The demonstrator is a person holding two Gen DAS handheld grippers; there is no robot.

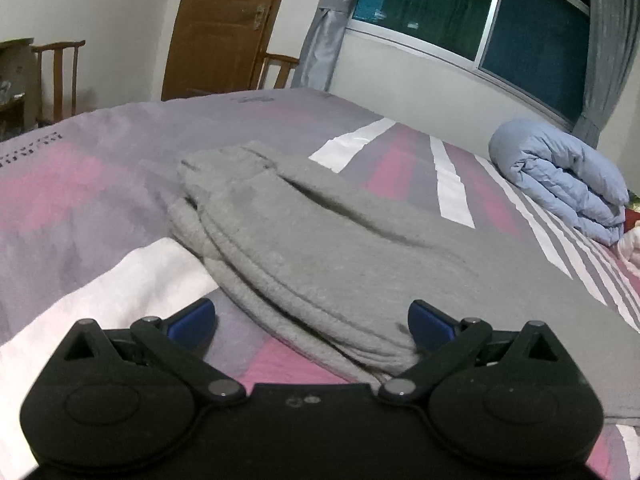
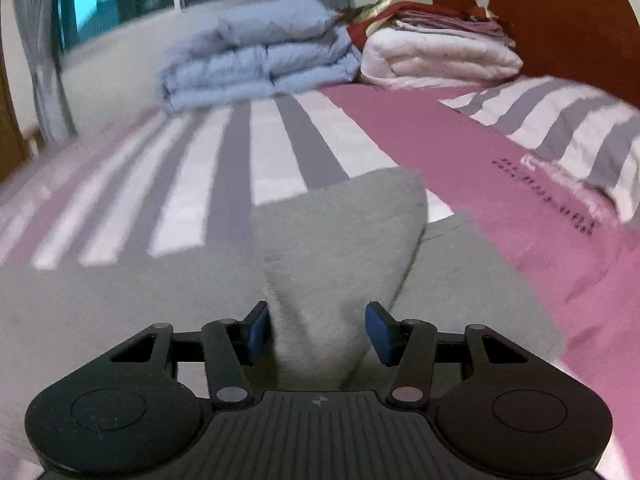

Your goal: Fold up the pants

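Grey fleece pants [image 1: 320, 248] lie on the bed, folded lengthwise with stacked edges on the left. My left gripper [image 1: 312, 326] is open just above their near edge, and its blue pads [image 1: 192, 320] hold nothing. In the right wrist view a raised fold of the grey pants [image 2: 340, 248] stands up between the jaws of my right gripper [image 2: 318, 334]. The jaws are partly apart on either side of the fold. Whether the blue pads [image 2: 378, 332] press the cloth I cannot tell.
The bed has a pink, grey and white striped cover [image 2: 240, 152]. A folded blue duvet [image 1: 560, 176] [image 2: 256, 64] and white and red bedding [image 2: 436, 52] lie near the headboard. A striped pillow [image 2: 568, 124] lies at right. Wooden chairs [image 1: 60, 72], a door and a window stand beyond.
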